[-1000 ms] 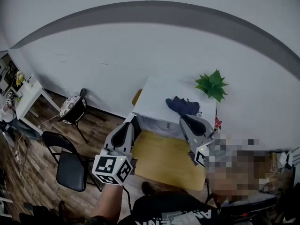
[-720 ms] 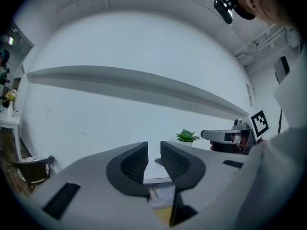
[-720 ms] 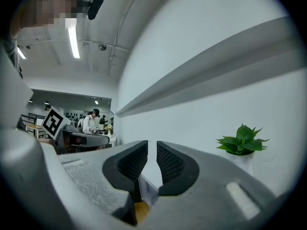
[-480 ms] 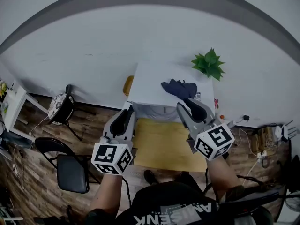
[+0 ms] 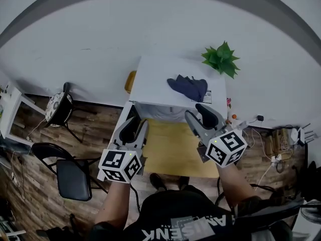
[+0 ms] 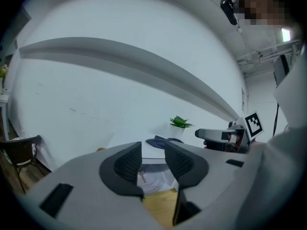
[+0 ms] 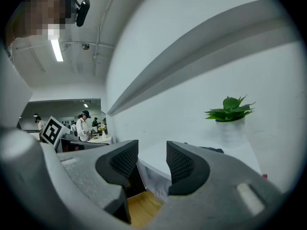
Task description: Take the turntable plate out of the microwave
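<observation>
I see no turntable plate and no microwave I can make out in any view. A white-topped unit point(image 5: 155, 84) stands against the wall, its front facing me. My left gripper point(image 5: 134, 127) hovers before its left front corner, open and empty. My right gripper point(image 5: 200, 115) hangs before its right front, also open and empty. Both sets of jaws have just been opening, with nothing between them. In the left gripper view the left gripper point(image 6: 152, 152) points roughly level at the white top point(image 6: 144, 150). The right gripper point(image 7: 152, 152) does the same in its own view.
A dark cloth point(image 5: 188, 87) and a potted green plant point(image 5: 220, 58) sit on the white top. A yellow wooden surface point(image 5: 170, 147) lies below the grippers. Two dark chairs point(image 5: 72, 177) point(image 5: 57, 109) stand at the left on the wood floor. Cables point(image 5: 273, 157) lie at the right.
Both grippers have sunk lower in front of the white unit and their jaws have spread from shut to open. The right gripper's marker cube has come into plain view.
</observation>
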`<control>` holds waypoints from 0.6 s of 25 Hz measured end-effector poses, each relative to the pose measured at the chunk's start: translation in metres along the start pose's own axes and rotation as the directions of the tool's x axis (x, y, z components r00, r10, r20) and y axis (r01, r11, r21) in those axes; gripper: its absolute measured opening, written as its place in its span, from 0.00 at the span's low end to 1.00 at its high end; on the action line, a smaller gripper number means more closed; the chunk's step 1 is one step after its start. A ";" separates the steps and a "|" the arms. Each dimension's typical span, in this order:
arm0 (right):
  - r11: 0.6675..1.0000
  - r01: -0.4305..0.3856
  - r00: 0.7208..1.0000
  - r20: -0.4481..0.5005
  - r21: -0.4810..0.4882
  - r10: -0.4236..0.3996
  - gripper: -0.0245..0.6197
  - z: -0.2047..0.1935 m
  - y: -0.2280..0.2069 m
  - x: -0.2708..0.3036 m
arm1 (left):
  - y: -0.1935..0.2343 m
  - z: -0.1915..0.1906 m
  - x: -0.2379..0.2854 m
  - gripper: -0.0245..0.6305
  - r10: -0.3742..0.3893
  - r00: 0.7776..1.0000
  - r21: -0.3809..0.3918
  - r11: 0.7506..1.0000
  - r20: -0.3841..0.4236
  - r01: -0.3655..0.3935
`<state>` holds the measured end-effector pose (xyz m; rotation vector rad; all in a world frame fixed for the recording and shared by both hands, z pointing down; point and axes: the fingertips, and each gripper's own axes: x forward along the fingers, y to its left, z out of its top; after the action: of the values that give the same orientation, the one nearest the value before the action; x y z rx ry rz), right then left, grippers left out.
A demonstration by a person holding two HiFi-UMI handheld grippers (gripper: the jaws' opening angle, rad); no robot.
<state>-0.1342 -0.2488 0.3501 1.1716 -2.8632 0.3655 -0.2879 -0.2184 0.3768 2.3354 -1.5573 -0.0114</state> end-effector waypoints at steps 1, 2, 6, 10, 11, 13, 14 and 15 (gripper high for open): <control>1.000 -0.002 1.000 -0.008 0.006 0.002 0.30 -0.005 -0.003 0.000 | -0.001 -0.006 0.004 0.26 -0.003 1.000 -0.004 1.000 -0.010 0.003; 1.000 -0.003 1.000 -0.015 0.016 0.003 0.30 -0.011 -0.005 0.001 | -0.002 -0.012 0.008 0.28 -0.009 1.000 -0.014 1.000 -0.019 0.009; 0.994 -0.006 0.998 -0.060 0.106 0.013 0.30 -0.046 -0.015 0.005 | 0.000 -0.046 0.025 0.30 -0.022 0.998 -0.125 0.992 -0.057 0.014; 0.986 0.038 0.992 -0.129 0.164 -0.017 0.30 -0.087 -0.027 0.007 | 0.008 -0.091 0.041 0.30 -0.012 0.992 -0.240 0.971 -0.123 -0.018; 0.983 0.044 0.989 -0.144 0.178 -0.019 0.30 -0.096 -0.030 0.008 | 0.010 -0.100 0.045 0.30 -0.013 0.991 -0.255 0.967 -0.135 -0.022; 0.967 0.053 0.986 -0.168 0.250 -0.010 0.30 -0.117 -0.035 0.011 | 0.014 -0.118 0.055 0.30 -0.019 0.988 -0.299 0.954 -0.156 -0.029; 0.955 0.061 0.984 -0.177 0.289 -0.010 0.30 -0.128 -0.038 0.012 | 0.015 -0.127 0.059 0.31 -0.021 0.986 -0.329 0.944 -0.164 -0.034; 0.946 0.071 0.983 -0.186 0.316 -0.012 0.30 -0.139 -0.041 0.014 | 0.017 -0.136 0.062 0.32 -0.022 0.985 -0.360 0.932 -0.172 -0.042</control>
<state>-0.1241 -0.2554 0.4948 1.1665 -2.6828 0.9163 -0.2527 -0.2440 0.5206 1.9835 -1.3511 -0.0847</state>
